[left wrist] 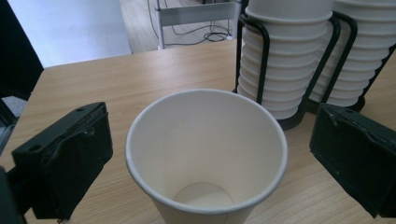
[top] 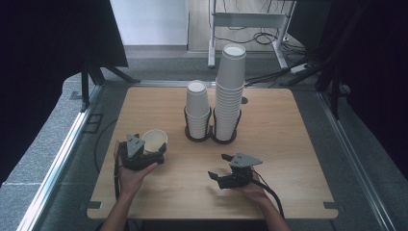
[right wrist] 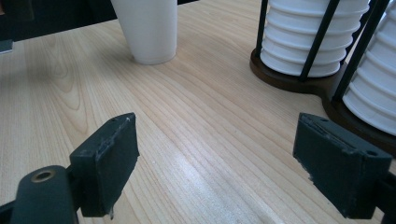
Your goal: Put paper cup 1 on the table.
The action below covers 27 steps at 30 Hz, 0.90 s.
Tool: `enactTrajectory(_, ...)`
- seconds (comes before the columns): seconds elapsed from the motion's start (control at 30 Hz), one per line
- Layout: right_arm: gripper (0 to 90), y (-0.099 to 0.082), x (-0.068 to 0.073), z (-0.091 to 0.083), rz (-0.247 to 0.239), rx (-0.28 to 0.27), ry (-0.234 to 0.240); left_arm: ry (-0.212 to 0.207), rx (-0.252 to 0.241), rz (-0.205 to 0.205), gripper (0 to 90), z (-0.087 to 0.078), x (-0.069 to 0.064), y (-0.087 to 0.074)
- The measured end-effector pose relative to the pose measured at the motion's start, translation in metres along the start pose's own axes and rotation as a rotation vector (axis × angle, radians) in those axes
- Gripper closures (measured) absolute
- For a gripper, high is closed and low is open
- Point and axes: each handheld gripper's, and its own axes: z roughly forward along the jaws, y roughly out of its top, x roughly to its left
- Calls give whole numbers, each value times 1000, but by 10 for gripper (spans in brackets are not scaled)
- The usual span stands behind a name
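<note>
A single white paper cup (top: 154, 139) (left wrist: 205, 140) stands upright and empty on the wooden table (top: 288, 144). My left gripper (top: 157, 148) (left wrist: 205, 158) is open, with one jaw on each side of the cup and a gap at both. My right gripper (top: 217, 167) (right wrist: 215, 154) is open over bare wood, holding nothing. The same cup (right wrist: 149, 28) stands to its far left. A black wire holder (top: 211, 137) (right wrist: 322, 88) carries a short cup stack (top: 197, 108) (left wrist: 285, 56) and a taller one (top: 230, 86) (left wrist: 359, 51).
Black screens stand at the left (top: 48, 43) and right (top: 380, 72) of the table. A metal frame (top: 250, 21) and cables (top: 269, 38) lie on the floor beyond the far edge. Bare wood stretches to the right of the holder.
</note>
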Motion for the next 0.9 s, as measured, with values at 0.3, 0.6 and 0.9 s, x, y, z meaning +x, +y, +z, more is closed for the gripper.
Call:
enactTrajectory(0.3,145,0,-1,-1,5,-5,-4,-107,-36,22,11,-8,-15,8)
enactTrajectory(0.6,147,1,-4,-4,9,-18,-16,-264,-15,22,29,-3,-33,8)
enactTrajectory(0.9,151,4,-10,-12,23,-45,-34,-392,12,67,52,5,-47,5)
